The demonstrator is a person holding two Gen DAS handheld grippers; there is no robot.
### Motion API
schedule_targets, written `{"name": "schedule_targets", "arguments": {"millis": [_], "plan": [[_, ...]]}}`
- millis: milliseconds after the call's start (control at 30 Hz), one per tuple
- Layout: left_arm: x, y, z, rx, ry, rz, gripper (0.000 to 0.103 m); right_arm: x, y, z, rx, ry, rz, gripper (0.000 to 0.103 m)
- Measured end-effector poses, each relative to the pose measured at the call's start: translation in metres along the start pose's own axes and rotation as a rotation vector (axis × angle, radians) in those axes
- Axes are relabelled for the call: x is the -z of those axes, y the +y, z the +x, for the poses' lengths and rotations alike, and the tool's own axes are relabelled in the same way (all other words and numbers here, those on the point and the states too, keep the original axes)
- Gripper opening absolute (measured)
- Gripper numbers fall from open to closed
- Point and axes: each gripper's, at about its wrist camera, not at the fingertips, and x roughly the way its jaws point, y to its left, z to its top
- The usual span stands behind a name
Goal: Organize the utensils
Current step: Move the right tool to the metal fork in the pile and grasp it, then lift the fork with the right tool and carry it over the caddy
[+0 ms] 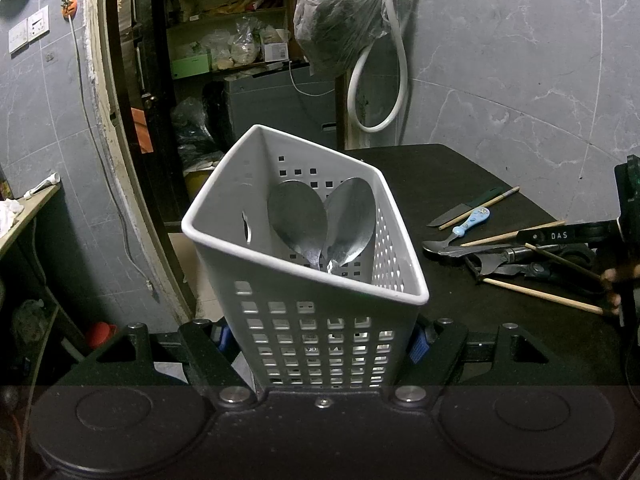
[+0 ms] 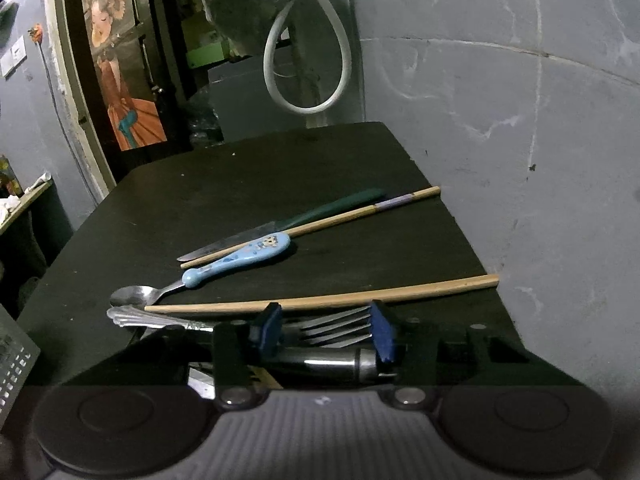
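Note:
My left gripper is shut on a white perforated utensil basket, tilted toward me, with two steel spoons inside. My right gripper is open, low over a pile of utensils on the black table. Between its blue pads lie a fork and a steel-handled tool. Just beyond lie a chopstick, a blue-handled spoon, a green-handled knife and a second chopstick. The same pile shows in the left wrist view.
The grey tiled wall runs along the table's right edge. A white hose loop and a hanging plastic bag are behind the table. An open doorway with cluttered shelves lies at far left.

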Motion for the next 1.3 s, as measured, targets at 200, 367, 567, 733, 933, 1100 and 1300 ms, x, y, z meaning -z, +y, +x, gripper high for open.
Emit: {"name": "schedule_targets", "arguments": {"millis": [200,367,567,733,933,1100,1300], "plan": [[0.000,0.000,0.000,0.000,0.000,0.000,0.077,0.001,0.002,0.001,0.028,-0.011,-0.005,0.037],[0.000,0.000,0.000,0.000,-0.001,0.001,0.077,0.001,-0.004,-0.001,0.021,-0.012,0.037,0.032],[0.000,0.000,0.000,0.000,0.000,-0.001,0.077,0.003,-0.019,-0.006,-0.025,-0.020,0.147,0.058],[0.000,0.000,0.000,0.001,-0.001,0.002,0.077,0.010,-0.015,-0.010,-0.009,-0.036,0.139,0.058],[0.000,0.000,0.000,0.000,0.000,0.000,0.077,0.011,-0.008,-0.007,-0.021,-0.036,0.151,0.024],[0.000,0.000,0.000,0.000,-0.001,0.000,0.077,0.010,-0.009,-0.009,-0.035,-0.060,0.172,0.018],[-0.001,0.000,0.000,0.002,-0.001,0.002,0.077,-0.001,-0.006,-0.023,-0.055,-0.126,0.172,0.011]]}}
